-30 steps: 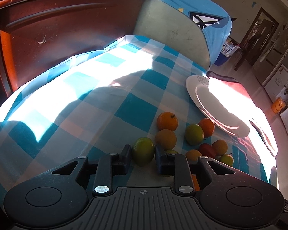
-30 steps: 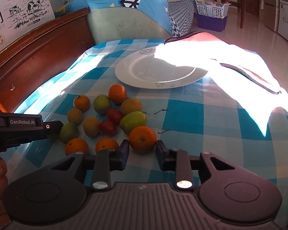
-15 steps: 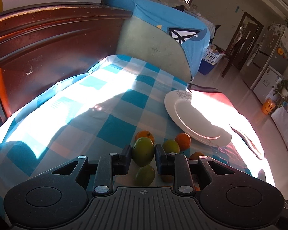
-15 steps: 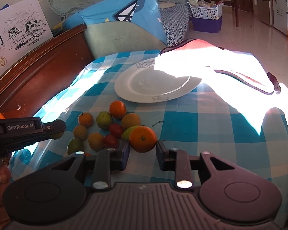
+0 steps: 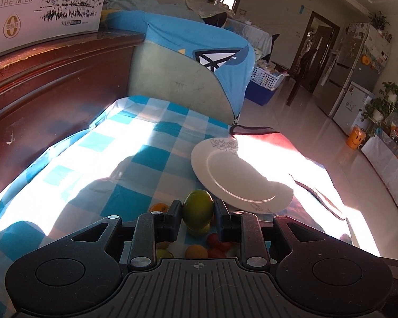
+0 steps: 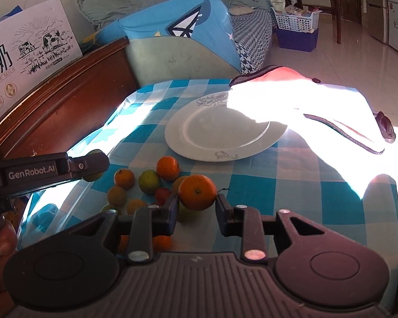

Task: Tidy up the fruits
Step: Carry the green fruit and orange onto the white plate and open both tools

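Note:
My left gripper (image 5: 197, 212) is shut on a green mango (image 5: 197, 209) and holds it above the checked tablecloth (image 5: 135, 164). My right gripper (image 6: 197, 202) is shut on an orange (image 6: 197, 192), also lifted off the cloth. Below both lies a pile of several fruits (image 6: 146, 182): oranges, green ones and small red ones (image 5: 217, 243). A white plate (image 6: 225, 129) (image 5: 236, 175) with nothing on it sits beyond the pile. In the right wrist view the left gripper (image 6: 92, 167) comes in from the left edge, the green fruit partly hidden behind its finger.
A dark wooden headboard (image 5: 53, 84) rises along the left of the table. A chair back draped in blue cloth (image 6: 183, 39) stands behind it. A red cloth (image 6: 291, 84) lies in glaring sun at the plate's right. A person's hand (image 6: 0, 241) shows at the lower left.
Both grippers have risen with their fruit, the left more than the right and rolling a little. The pile has dropped lower in both views and the plate has come closer to centre.

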A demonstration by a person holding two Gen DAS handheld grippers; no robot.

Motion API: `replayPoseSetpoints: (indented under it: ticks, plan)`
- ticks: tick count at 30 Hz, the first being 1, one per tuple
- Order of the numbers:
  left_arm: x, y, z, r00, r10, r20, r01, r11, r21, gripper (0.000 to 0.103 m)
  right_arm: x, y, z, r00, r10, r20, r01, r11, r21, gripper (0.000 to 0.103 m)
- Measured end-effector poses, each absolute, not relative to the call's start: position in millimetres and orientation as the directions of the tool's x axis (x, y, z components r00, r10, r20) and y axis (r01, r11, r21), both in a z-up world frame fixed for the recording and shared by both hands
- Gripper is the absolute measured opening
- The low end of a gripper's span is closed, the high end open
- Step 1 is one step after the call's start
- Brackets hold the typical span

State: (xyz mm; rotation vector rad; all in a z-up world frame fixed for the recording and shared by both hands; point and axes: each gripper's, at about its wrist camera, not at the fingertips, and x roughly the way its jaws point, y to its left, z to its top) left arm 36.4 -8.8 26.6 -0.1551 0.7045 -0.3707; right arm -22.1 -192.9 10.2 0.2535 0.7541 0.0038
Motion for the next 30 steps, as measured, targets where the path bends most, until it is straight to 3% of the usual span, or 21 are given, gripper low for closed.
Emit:
replayPoseSetpoints:
  ticks: [30]
  plan:
    - [103.6,-79.8,21.4,0.644,-0.366,-0.672,0.426,0.901,-0.081,0.023,56.4,-240.1,11.5,0.685,0.037,-0.728,0.176,0.961,0.214,0.030]
